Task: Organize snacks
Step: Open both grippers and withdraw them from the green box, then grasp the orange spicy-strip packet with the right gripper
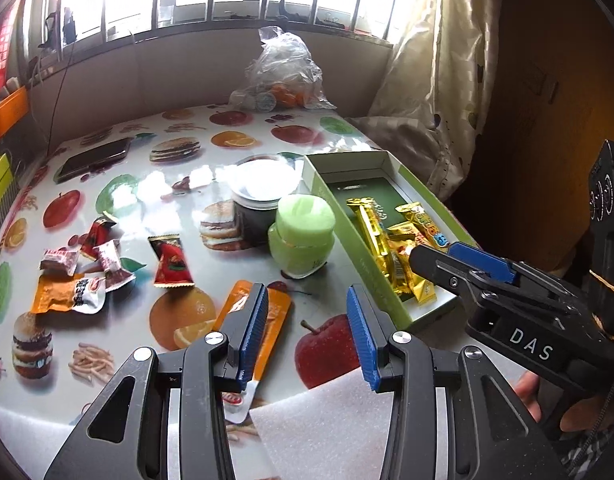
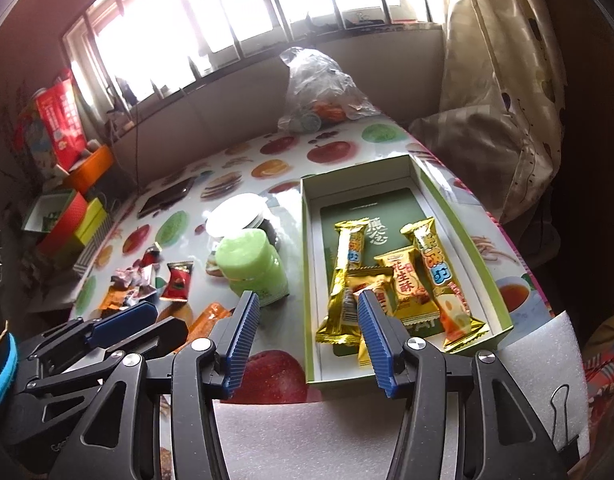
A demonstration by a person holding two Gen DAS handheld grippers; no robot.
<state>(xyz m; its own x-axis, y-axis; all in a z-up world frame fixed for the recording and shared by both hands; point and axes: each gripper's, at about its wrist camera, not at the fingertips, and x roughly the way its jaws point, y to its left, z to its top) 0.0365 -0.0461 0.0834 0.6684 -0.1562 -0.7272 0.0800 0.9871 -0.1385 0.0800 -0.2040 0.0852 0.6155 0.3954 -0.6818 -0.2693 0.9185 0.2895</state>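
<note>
1. fruit-and-burger print table (image 1: 187, 184) under a barred window, curtain to the right; a clear plastic bag (image 1: 283, 72) at the far edge, a phone (image 1: 93, 158) at the left.
2. green box (image 2: 503, 300), lid off, on the table's right side; it holds the gold snack packets (image 2: 403, 280), about five of them as i count.
3. loose snacks on the table's left: orange stick packet (image 1: 277, 316), red packet (image 1: 171, 260), a small heap of wrappers (image 1: 79, 276). a green jar (image 1: 301, 236) stands just beside the box.
4. left gripper (image 1: 307, 340): jaws apart, nothing between them; it hangs over the orange stick packet, contact unclear.
5. right gripper (image 2: 307, 340): jaws apart, empty, hovering at the box's near end.
6. step in hand, as i judge it: sorting partly done, next pick not yet made.
7. next move calls for lowering the left gripper and closing across the orange stick packet's narrow width, then carrying it to the box.
</note>
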